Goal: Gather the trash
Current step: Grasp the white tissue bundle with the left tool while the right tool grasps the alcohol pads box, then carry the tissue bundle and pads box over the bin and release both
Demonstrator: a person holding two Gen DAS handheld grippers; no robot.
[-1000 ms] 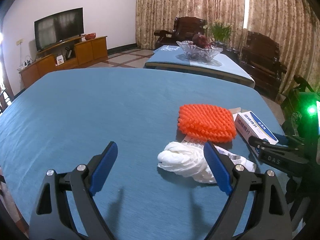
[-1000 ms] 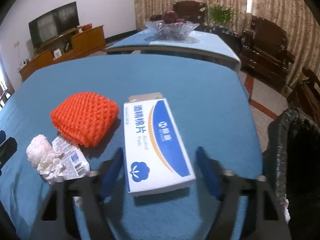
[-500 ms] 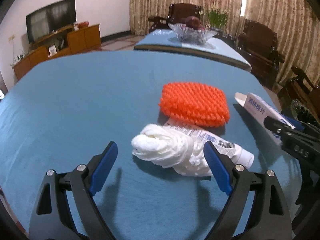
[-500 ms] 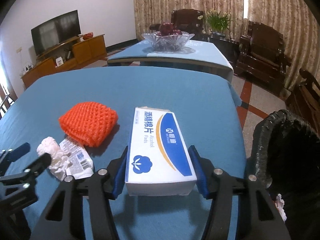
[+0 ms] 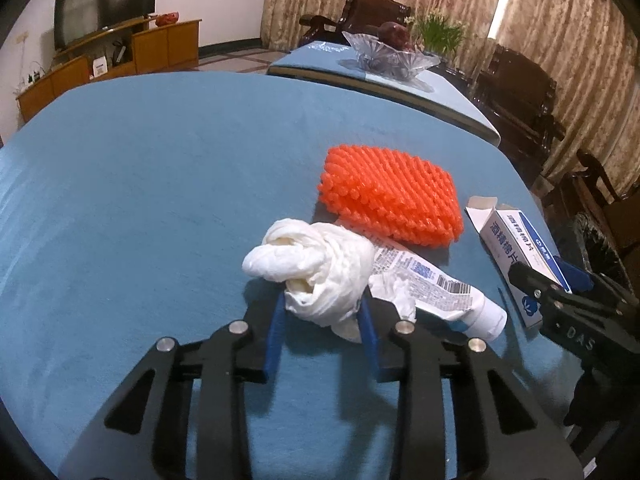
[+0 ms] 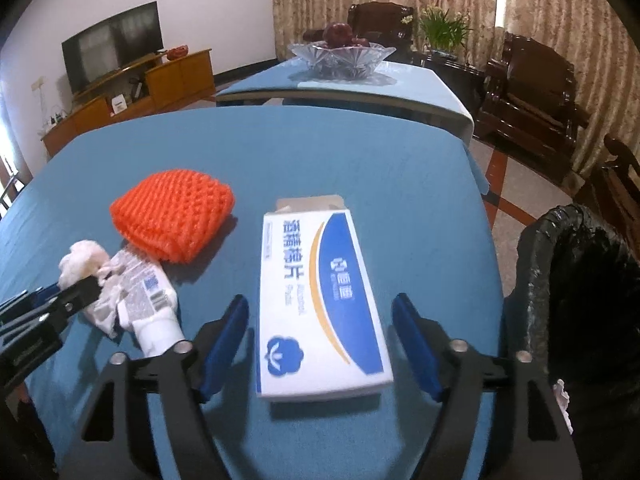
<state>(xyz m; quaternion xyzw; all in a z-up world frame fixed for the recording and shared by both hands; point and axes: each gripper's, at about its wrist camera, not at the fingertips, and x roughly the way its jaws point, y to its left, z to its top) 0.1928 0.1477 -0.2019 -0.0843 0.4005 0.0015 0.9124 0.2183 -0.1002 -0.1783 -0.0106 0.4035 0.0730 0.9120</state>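
Observation:
On the blue table (image 5: 140, 184) lie a crumpled white tissue (image 5: 316, 264), a squeezed white tube (image 5: 440, 292), an orange foam net (image 5: 392, 196) and a white-and-blue alcohol pad box (image 6: 324, 304). My left gripper (image 5: 322, 320) is shut on the near end of the tissue. In the right wrist view the tissue (image 6: 84, 260), the tube (image 6: 148, 300) and the net (image 6: 172, 212) lie at the left. My right gripper (image 6: 320, 340) is open, its blue pads either side of the box with gaps. A black-lined trash bin (image 6: 580, 300) stands right of the table.
A second blue table with a glass fruit bowl (image 6: 340, 56) stands behind. Dark wooden armchairs (image 6: 528, 88) line the curtained wall. A TV (image 6: 112, 56) sits on a wooden cabinet at the back left. The table's right edge (image 6: 492, 248) drops to tiled floor.
My left gripper moved forward and closed on the tissue. My right gripper, its pads close against the box half a second ago, now stands wider, with gaps either side of the box.

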